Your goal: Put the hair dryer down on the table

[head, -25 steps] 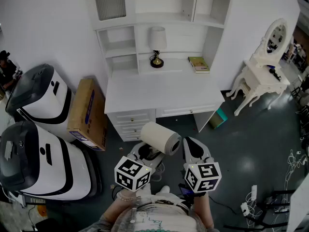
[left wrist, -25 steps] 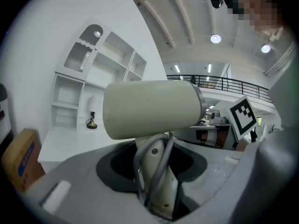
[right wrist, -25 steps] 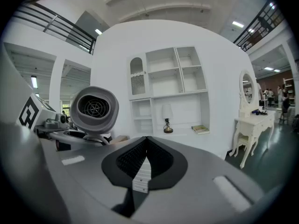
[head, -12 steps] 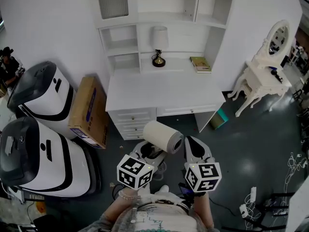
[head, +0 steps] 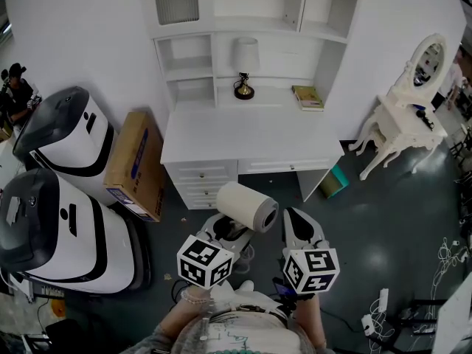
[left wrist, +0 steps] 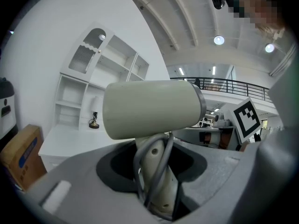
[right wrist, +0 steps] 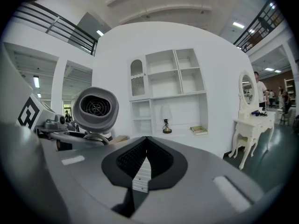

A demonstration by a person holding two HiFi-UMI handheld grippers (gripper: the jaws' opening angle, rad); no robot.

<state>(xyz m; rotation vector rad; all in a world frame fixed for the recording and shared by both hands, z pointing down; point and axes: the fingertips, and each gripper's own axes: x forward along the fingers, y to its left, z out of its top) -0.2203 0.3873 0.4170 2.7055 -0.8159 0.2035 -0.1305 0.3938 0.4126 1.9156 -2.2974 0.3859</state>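
The hair dryer (head: 245,206) hangs in the air on the near side of the white counter (head: 251,142), hardly moved since a second ago. The left gripper (head: 223,233) has its jaws clamped on the handle, with the barrel above them. Just to the right, the right gripper (head: 301,228) has its jaws closed together and empty.

The left hand-held gripper (head: 227,233) sits low before the person's torso, jaws clamped on the handle of a cream cylindrical plastic hair dryer (head: 247,206). Just beside it, the right hand-held gripper (head: 297,226) points forward too, jaws pressed together, empty.
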